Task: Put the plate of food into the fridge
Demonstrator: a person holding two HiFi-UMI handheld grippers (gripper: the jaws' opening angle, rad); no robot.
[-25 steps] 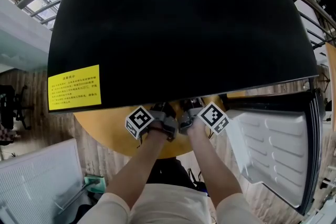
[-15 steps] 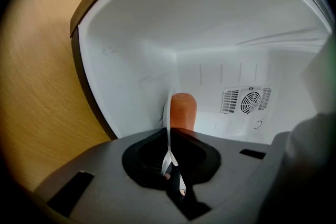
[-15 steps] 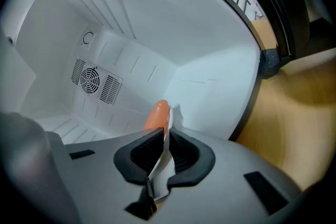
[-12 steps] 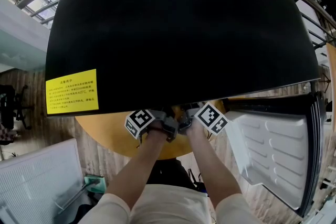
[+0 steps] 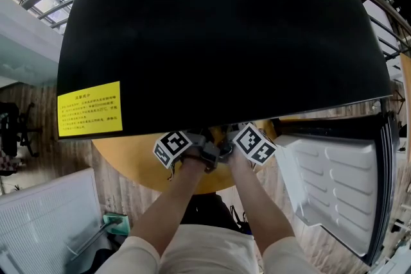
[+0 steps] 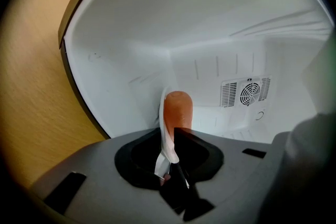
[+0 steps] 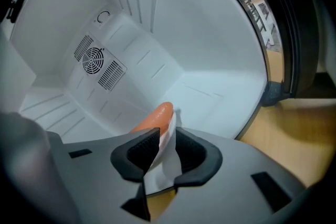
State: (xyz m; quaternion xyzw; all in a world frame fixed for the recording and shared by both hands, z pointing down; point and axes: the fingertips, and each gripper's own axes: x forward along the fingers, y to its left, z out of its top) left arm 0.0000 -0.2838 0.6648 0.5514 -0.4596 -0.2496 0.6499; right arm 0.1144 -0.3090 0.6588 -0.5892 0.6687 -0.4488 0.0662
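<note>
We are in the placing step: the plate [image 6: 163,131] is at the mouth of the open fridge [image 5: 218,29] and not yet set down. Our left gripper [image 6: 169,161] is closed tight on the plate's thin white rim, which stands edge-on between its jaws, and an orange piece of food [image 6: 177,108] rises just beyond the jaw tips. Our right gripper [image 7: 167,147] pinches the rim on its own side the same way, the food lying just ahead of it and a little to its left. So the plate hangs between the two grippers, carried by both, with nothing visibly under it. Ahead of both grippers the white inner walls open out, and the fan grille [image 6: 247,93] on the back wall lies well beyond the plate. In our judgement the next move calls for pushing both grippers forward together, keeping the plate level so the food does not roll, lowering it onto the fridge floor, and only then spreading the jaws
</note>
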